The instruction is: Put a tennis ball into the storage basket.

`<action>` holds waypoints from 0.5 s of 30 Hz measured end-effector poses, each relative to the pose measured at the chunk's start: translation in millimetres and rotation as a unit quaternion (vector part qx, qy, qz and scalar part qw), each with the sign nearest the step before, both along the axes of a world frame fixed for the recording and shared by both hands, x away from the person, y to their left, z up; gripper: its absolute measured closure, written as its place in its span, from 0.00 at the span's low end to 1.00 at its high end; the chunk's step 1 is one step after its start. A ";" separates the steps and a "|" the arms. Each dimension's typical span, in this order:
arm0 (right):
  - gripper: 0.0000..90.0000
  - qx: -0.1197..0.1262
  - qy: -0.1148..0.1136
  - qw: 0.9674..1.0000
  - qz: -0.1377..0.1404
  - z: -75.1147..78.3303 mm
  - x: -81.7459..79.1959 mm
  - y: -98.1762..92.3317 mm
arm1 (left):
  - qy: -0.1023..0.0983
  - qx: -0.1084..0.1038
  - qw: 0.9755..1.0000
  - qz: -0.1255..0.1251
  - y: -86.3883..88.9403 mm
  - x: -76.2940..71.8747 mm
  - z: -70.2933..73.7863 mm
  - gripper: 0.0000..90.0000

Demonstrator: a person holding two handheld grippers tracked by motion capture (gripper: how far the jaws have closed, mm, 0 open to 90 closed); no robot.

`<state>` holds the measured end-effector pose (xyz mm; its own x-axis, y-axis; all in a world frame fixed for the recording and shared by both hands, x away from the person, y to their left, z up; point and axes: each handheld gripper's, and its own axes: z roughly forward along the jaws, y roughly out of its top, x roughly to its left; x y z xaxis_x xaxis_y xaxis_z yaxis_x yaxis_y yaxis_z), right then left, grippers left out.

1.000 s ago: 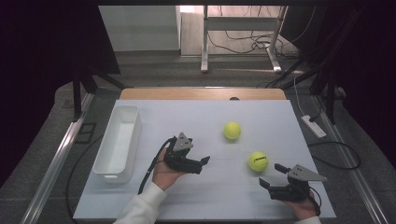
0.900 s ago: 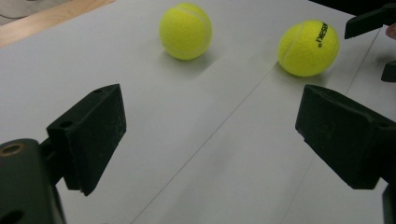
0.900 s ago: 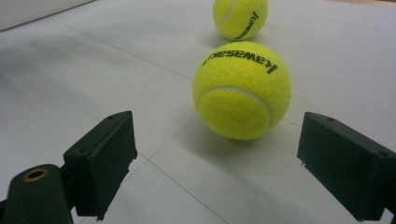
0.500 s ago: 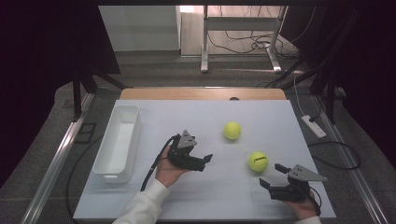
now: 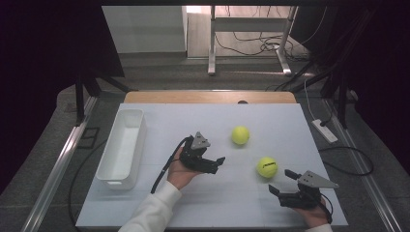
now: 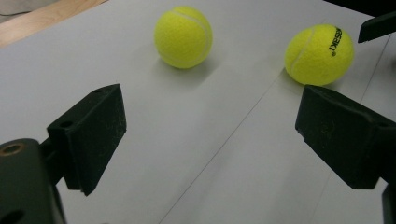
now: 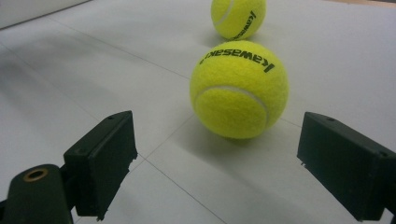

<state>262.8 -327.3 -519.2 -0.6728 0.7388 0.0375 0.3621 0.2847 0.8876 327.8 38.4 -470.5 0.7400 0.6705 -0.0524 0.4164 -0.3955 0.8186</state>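
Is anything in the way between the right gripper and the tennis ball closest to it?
No, nothing visible is. The right gripper has its jaws open and points at the near tennis ball, with bare white table between them. The second tennis ball sits farther back, behind the first.

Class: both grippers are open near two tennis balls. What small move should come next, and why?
Probably ease the right gripper forward around the nearer tennis ball: its jaws stand open, the ball sits just ahead between them, untouched.
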 end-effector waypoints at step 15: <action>0.13 -0.001 -0.002 1.000 0.000 0.0 -0.2 -0.6 | 0.006 0.004 1.000 -0.003 -12.4 10.8 -1.7 0.11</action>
<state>262.7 -327.9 -519.2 -0.6730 0.7388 0.0345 0.3591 0.2856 0.8885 338.7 26.0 -472.2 0.7433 0.6667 -0.0562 0.4246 -0.4052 0.8097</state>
